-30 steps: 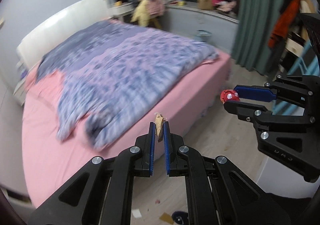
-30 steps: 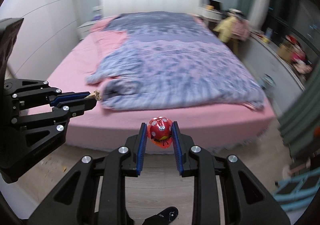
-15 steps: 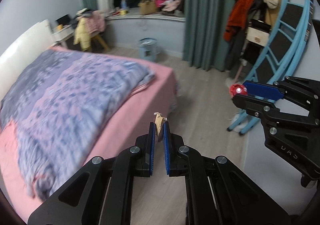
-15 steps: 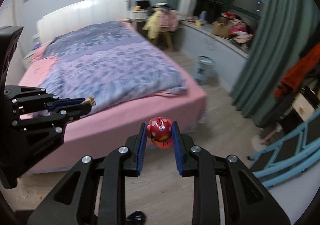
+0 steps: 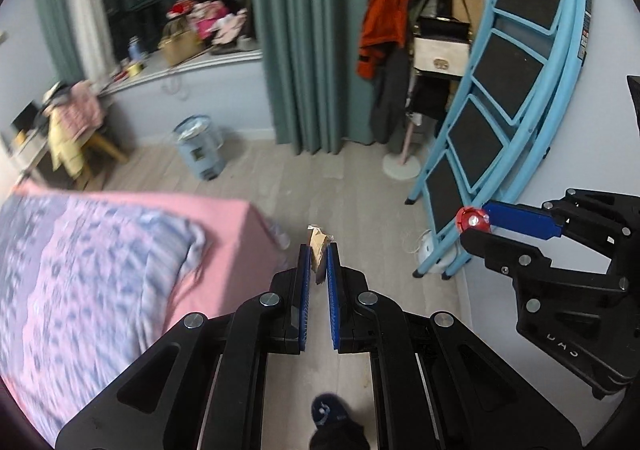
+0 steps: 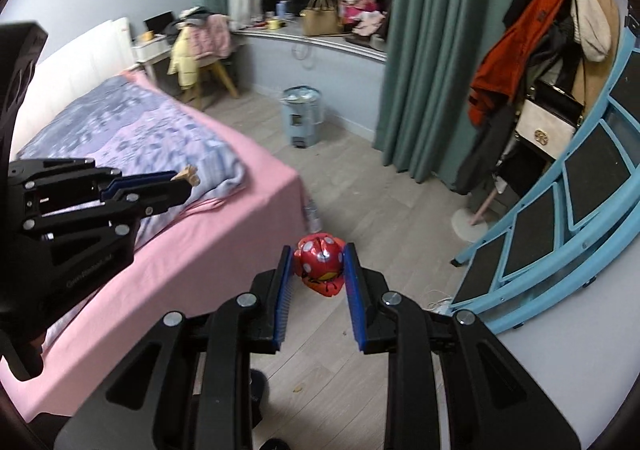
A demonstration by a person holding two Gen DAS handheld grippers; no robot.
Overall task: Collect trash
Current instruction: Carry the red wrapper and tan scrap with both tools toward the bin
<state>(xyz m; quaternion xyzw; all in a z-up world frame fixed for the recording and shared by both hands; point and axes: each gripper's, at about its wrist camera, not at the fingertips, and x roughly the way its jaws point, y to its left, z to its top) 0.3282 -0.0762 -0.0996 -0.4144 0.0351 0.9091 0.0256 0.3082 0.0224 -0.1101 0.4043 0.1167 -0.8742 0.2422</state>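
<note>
My left gripper (image 5: 318, 250) is shut on a small crumpled brown paper scrap (image 5: 317, 246), held in the air beside the bed corner. It also shows at the left of the right wrist view (image 6: 182, 179). My right gripper (image 6: 318, 254) is shut on a crumpled red wrapper with white dots (image 6: 320, 268); it shows at the right of the left wrist view (image 5: 472, 219). A pale blue trash bin (image 6: 302, 115) stands on the floor by the window ledge, far ahead, and shows in the left wrist view (image 5: 198, 147) too.
A bed with a pink sheet (image 6: 224, 250) and purple blanket (image 5: 80, 270) fills the left. A blue folding ladder (image 5: 500, 121) leans on the right wall beside a coat rack (image 6: 532, 61). Green curtains (image 6: 424, 49) hang behind. Wood floor (image 6: 360, 185) runs to the bin.
Both views have swung right, from the bed toward the window, bin and ladder. Both grippers keep their hold on the trash.
</note>
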